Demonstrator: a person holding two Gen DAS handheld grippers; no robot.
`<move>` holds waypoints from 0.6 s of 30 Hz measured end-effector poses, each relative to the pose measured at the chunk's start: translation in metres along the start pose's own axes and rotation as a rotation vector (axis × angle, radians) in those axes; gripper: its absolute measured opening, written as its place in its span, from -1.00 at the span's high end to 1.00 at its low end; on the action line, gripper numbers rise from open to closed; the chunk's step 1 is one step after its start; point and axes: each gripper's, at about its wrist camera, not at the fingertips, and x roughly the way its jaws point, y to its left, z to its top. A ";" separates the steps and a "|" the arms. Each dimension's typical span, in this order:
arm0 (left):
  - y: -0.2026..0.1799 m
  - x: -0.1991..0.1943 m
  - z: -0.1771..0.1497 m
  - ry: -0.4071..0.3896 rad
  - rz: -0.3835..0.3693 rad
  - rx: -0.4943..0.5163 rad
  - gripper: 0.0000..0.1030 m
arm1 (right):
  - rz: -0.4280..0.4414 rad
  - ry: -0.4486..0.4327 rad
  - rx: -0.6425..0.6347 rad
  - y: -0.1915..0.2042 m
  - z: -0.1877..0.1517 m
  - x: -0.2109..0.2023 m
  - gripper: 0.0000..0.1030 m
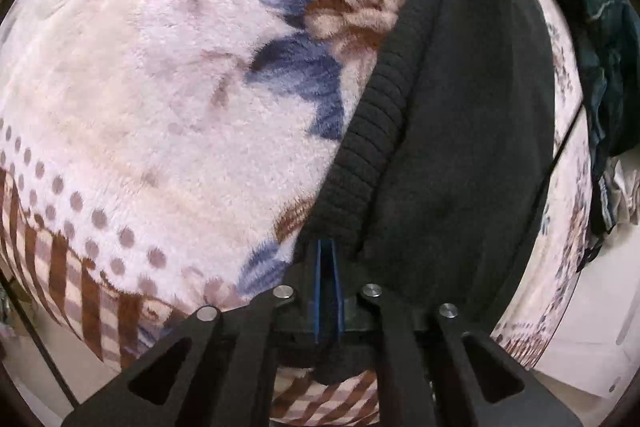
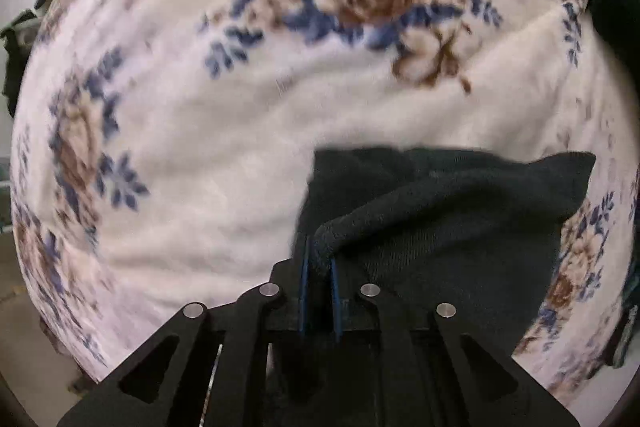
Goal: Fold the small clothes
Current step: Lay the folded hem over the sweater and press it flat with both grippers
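- Work surface: a plush floral blanket point(image 1: 160, 99), cream with brown roses and blue leaves, fills both wrist views.
- Task item: a black knit garment point(image 1: 460, 115) lies on the blanket. In the left wrist view it runs from the 6 o'clock edge up toward 1 o'clock, with its ribbed band point(image 1: 376, 131) along the left side.
- Left gripper point(image 1: 328, 259): jaws nearly closed, blue pads pinching the garment's lower edge at 6 o'clock, just beside the ribbed band.
- Right gripper point(image 2: 320, 267): jaws narrowly spaced, clamped on a rolled fold of the same black fabric point(image 2: 440, 219), which bulges up between the pads.
- In the right wrist view the garment occupies the area from 6 o'clock to 3 o'clock; its far edge lies flat on the blanket.
- Secondary item: a dark teal cloth point(image 1: 600, 47) lies at the blanket's edge at 2 o'clock in the left wrist view, apart from the garment.
- The right wrist view is slightly blurred.
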 end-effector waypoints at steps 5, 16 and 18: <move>-0.014 -0.011 -0.005 -0.025 0.014 0.043 -0.72 | 0.097 -0.008 -0.063 -0.016 -0.063 -0.026 -0.38; -0.027 0.053 -0.012 0.034 0.108 0.124 -1.00 | 0.032 0.052 -0.157 -0.071 -0.274 0.005 -0.38; -0.030 0.059 -0.007 0.041 0.135 0.107 -1.00 | 0.037 0.084 -0.120 -0.085 -0.293 0.023 -0.38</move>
